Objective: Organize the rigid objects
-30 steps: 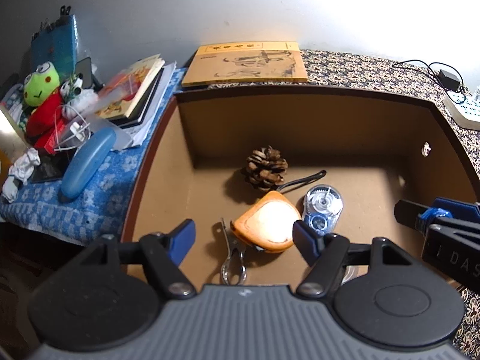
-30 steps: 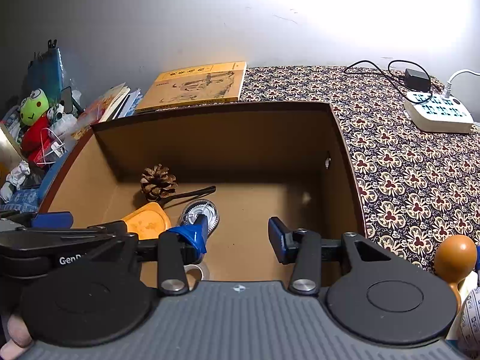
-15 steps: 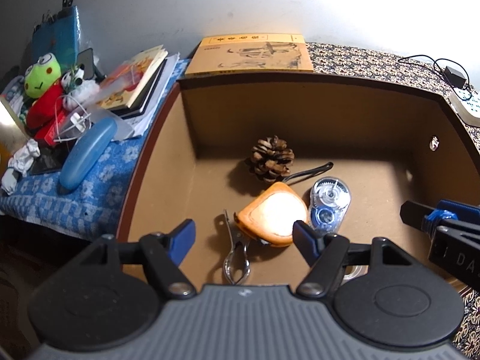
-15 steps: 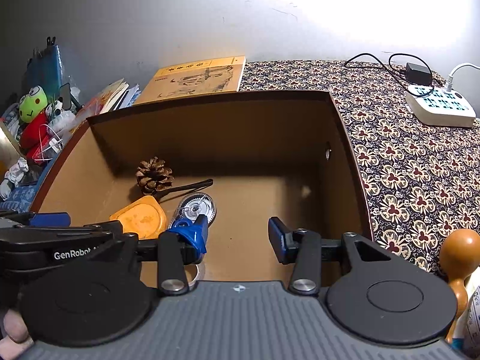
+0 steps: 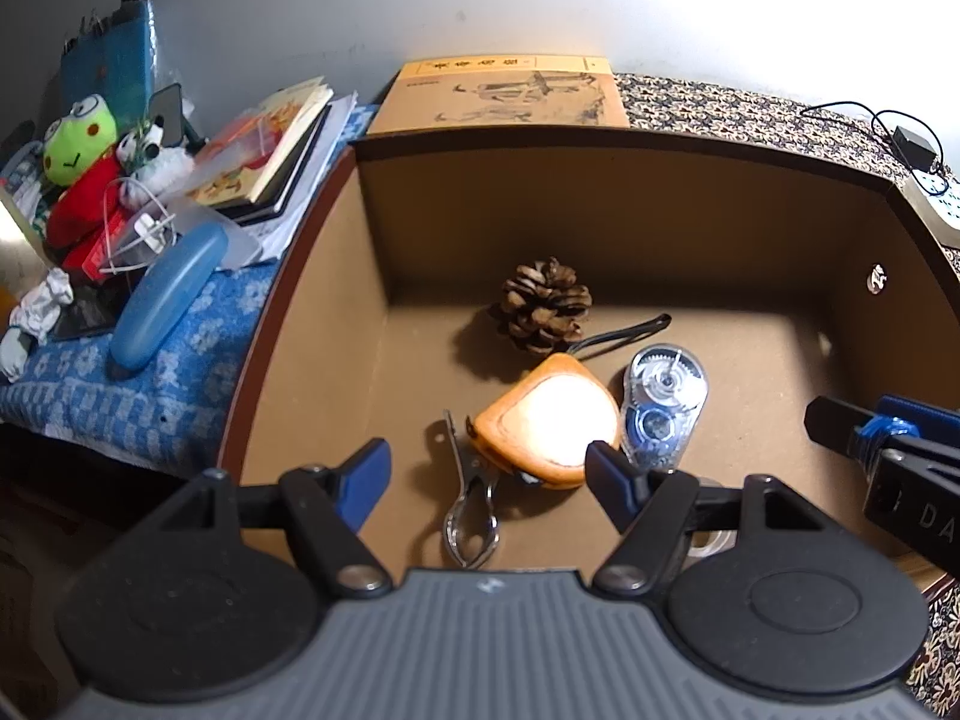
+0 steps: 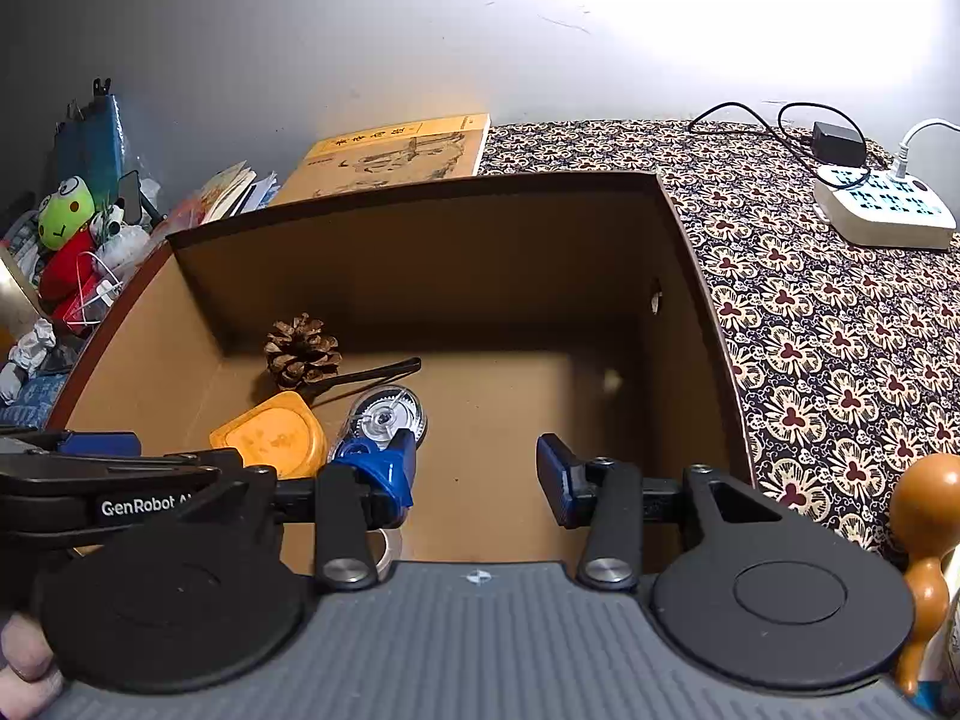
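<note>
Your brown box (image 5: pixel 312 276) on the table already holds a pine cone (image 5: pixel 546 306), orange case (image 5: pixel 549 426), correction tape (image 5: pixel 660 408) and metal clip (image 5: pixel 471 516). Both grippers hover empty above: left gripper (image 5: pixel 486 474) wide, right gripper (image 6: pixel 474 471) narrower. Judging by this, you are between placements; next, fetch another object.

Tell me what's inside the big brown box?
Inside the box lie a pine cone, an orange tape measure, a clear correction tape and a metal clip. The grippers hide its near edge, where only part of a tape roll shows.
</note>
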The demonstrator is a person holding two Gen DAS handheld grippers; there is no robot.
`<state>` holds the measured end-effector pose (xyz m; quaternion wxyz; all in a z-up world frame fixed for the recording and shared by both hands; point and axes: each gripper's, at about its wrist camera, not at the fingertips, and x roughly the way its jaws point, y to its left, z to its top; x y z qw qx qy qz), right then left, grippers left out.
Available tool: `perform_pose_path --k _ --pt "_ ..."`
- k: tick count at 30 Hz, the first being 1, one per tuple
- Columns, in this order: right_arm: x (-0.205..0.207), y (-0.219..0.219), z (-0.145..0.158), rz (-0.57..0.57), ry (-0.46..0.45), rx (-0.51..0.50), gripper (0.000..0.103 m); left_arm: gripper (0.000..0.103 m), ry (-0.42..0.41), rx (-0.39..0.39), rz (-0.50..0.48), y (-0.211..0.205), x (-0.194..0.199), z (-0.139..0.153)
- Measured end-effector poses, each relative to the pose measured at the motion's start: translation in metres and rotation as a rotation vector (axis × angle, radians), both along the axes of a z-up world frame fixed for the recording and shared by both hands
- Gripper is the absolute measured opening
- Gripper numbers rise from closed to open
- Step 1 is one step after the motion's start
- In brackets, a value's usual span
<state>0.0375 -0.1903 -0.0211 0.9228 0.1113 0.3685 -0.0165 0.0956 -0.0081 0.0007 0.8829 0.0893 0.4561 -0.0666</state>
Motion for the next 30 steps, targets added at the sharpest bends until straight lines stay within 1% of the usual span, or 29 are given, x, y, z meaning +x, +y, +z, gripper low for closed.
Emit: perform_pose_path --k 7,16,19,23,30 --pt "0.0002 -0.0003 0.0005 0.002 -0.007 -0.002 0.028 0.072 0.000 -0.003 -0.006 -0.0004 0.0003 -0.0007" --pt "0.0009 -0.0048 -0.0036 -0.002 -0.013 0.029 0.028 0.072 0.008 -0.003 -0.011 -0.0003 0.0011 -0.0074" --pt "0.0014 -0.0046 -0.0043 0.000 -0.018 0.022 0.027 0.072 -0.005 -0.004 -0.017 -0.0006 0.0009 -0.0071" --pt "0.0011 -0.0041 -0.0047 -0.001 -0.017 0.018 0.027 0.072 0.005 -0.015 -0.014 0.0012 0.0027 -0.0079" --pt "0.0027 -0.0051 -0.0059 0.001 -0.011 0.012 0.027 0.072 0.008 -0.011 -0.015 0.0001 0.0025 -0.0088"
